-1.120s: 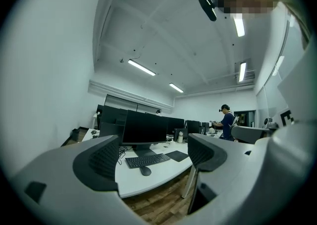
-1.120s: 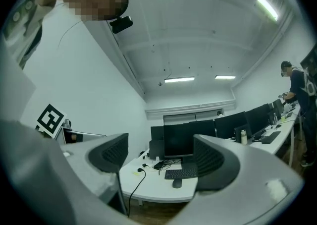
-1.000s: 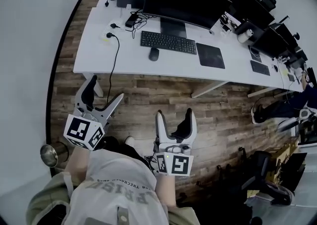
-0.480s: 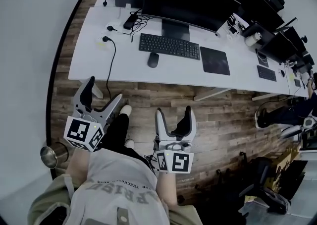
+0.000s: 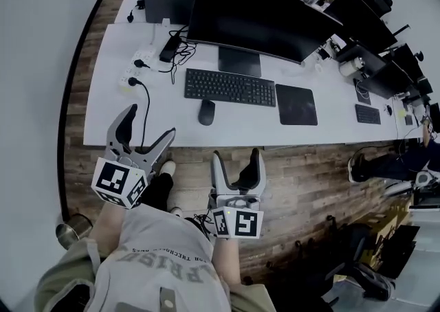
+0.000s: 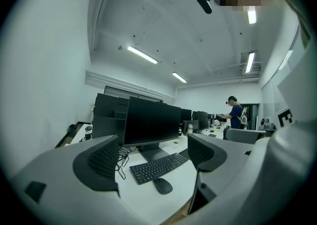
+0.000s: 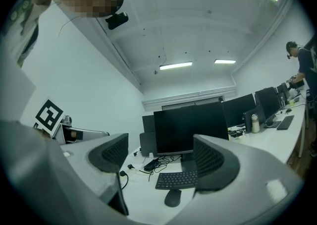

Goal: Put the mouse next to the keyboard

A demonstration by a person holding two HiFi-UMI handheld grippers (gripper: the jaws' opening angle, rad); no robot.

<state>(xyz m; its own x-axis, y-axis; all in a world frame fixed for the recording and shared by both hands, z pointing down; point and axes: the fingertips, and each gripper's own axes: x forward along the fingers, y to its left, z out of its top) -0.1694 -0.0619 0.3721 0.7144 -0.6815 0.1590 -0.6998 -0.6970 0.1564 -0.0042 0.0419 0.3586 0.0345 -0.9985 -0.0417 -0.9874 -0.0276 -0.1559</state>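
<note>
A black mouse (image 5: 206,112) lies on the white desk (image 5: 110,121), just in front of the left end of the black keyboard (image 5: 229,87). Both also show in the left gripper view, mouse (image 6: 162,185) and keyboard (image 6: 156,166), and in the right gripper view, mouse (image 7: 173,197) and keyboard (image 7: 177,180). My left gripper (image 5: 148,128) is open and empty at the desk's front edge, left of the mouse. My right gripper (image 5: 236,161) is open and empty over the wood floor, short of the desk.
A large dark monitor (image 5: 260,20) stands behind the keyboard, a black mouse pad (image 5: 296,104) to its right. Cables and a power strip (image 5: 141,63) lie on the desk's left part. More desks with monitors run to the right. A metal bin (image 5: 72,229) stands on the floor.
The view has moved closer to the desk. Both grippers have come forward, the left one now reaching the desk's front edge. Jaws stay open.
</note>
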